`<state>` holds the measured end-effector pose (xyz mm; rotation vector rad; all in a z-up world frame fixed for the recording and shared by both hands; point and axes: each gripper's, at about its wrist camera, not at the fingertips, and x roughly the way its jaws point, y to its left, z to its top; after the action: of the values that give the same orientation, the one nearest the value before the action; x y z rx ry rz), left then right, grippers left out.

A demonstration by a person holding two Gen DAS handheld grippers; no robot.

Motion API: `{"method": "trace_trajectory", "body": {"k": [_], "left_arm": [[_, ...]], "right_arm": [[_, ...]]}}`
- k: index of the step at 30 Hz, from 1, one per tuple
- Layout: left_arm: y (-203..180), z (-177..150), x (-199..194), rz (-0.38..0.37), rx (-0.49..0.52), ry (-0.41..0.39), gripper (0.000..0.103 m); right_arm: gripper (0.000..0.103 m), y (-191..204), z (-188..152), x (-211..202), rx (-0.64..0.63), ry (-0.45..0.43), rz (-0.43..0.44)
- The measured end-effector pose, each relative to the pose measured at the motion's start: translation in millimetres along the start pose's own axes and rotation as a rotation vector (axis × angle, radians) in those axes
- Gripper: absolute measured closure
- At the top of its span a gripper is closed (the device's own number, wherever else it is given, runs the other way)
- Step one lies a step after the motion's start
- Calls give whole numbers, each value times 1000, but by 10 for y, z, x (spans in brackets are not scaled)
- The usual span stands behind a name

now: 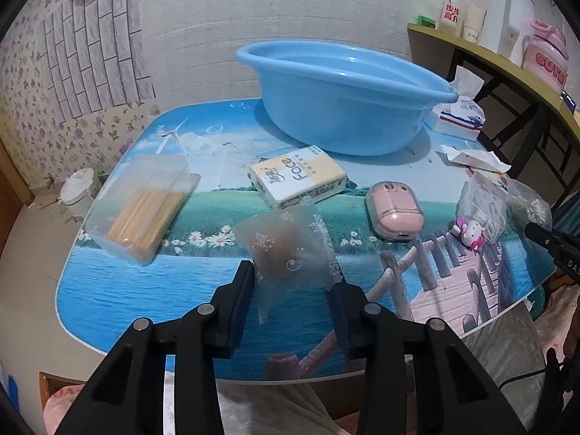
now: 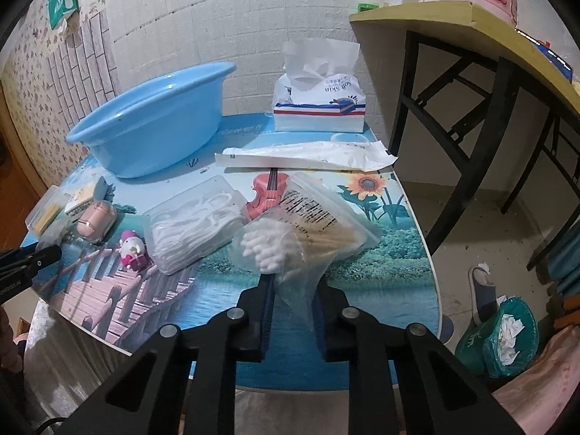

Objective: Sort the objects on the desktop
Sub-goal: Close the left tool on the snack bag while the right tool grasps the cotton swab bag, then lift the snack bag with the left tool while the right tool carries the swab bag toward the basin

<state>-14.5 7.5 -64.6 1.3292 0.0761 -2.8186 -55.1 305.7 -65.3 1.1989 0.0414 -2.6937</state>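
Left wrist view: left tool (image 1: 295,282) closed partway on a translucent patterned packet (image 1: 286,250) with something brown inside; packet pinched between the two fingers and lifted above the near part of the surface (image 1: 108,290). Ahead on the surface: clear box of wooden sticks (image 1: 141,203) at left, yellow-and-white tissue pack (image 1: 299,179) in the middle, blue basin (image 1: 344,98) behind it. Pink case (image 1: 393,210) to the right, small pink-and-white figurine (image 1: 469,232) just beyond that.

Right wrist view: right tool (image 2: 295,282) closed on the near end of a clear bag of cotton swabs (image 2: 297,232); bag bunched between the fingers, its far end resting on the surface. Clear box of floss picks (image 2: 195,221) just left of the bag, touching or nearly so. Figurine left of that box. White wrapper (image 2: 304,157) lies flat behind; tissue packet (image 2: 319,108) stands at the far edge.
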Motion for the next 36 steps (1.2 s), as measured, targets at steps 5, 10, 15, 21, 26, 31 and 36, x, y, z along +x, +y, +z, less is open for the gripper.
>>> {"method": "trace_trajectory", "body": {"k": [5, 10, 15, 21, 26, 31, 36], "left_arm": [[87, -5, -38, 3, -18, -9, 66], [165, -22, -34, 8, -41, -5, 66], [201, -15, -84, 13, -41, -26, 66], [197, 30, -127, 6, -35, -36, 66], [197, 82, -201, 1, -37, -61, 66], [209, 97, -223, 6, -39, -72, 66], [224, 88, -261, -1, -41, -89, 71]], "right_arm": [[83, 28, 28, -90, -3, -26, 12], [83, 88, 41, -140, -16, -42, 27], [83, 131, 48, -184, -31, -61, 25], [83, 155, 98, -274, -37, -92, 24], [83, 180, 145, -381, -47, -131, 27], [83, 208, 174, -461, -58, -167, 42], [83, 225, 176, -498, -60, -182, 55]]}}
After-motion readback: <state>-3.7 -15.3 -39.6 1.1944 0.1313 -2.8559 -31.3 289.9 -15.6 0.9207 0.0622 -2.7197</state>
